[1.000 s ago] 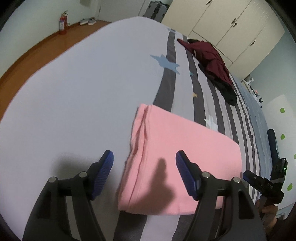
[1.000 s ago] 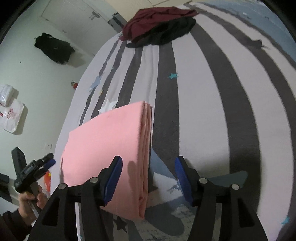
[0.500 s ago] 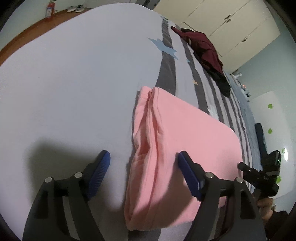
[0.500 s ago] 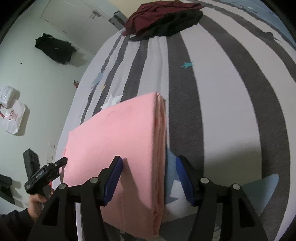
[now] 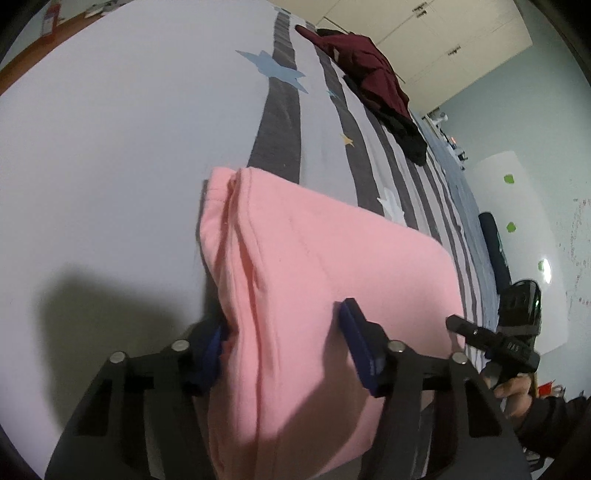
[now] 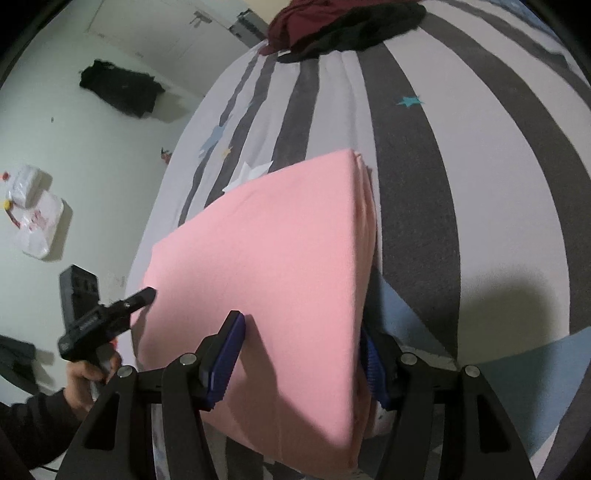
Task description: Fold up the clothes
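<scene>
One pink cloth point(image 5: 332, 280) folded on a striped bed point(image 5: 110, 147)

Two grippers, each with two blue ribbed fingers: the left gripper point(image 5: 284, 354) is closing around the soft cloth's left edge at the frame's bottom, and the right gripper point(image 6: 303, 358) hugs its right edge. One dark red and black clothes pile point(image 6: 332, 26) lies at the top. No writing can be read.
</scene>
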